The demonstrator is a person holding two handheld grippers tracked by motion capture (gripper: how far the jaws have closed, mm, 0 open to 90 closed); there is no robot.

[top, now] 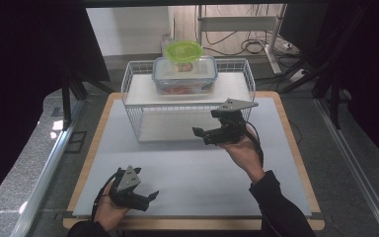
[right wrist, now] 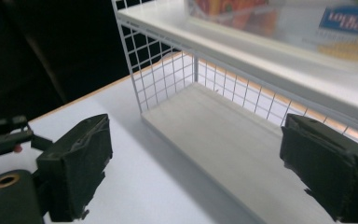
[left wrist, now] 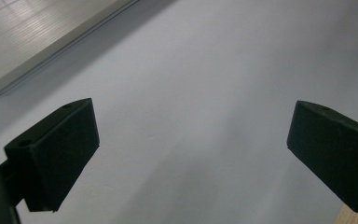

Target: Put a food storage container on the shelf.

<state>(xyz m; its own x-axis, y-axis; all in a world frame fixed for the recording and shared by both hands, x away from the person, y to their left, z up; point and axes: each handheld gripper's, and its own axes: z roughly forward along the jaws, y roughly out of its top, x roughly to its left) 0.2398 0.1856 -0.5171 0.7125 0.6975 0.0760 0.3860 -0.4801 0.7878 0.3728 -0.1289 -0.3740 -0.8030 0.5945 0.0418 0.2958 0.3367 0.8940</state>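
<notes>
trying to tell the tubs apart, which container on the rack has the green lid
The small round container, standing on top of the larger rectangular container on the wire rack's upper shelf. The rectangular one beneath has a clear lid with blue clips.

Bright even overhead light, soft shadows, dark surroundings, slightly blurred gripper views

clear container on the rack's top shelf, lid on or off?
On. The clear container sits upright on the wire rack with its blue-rimmed lid closed flat; a green-lidded tub stands on it. Latch state cannot be told.
</notes>
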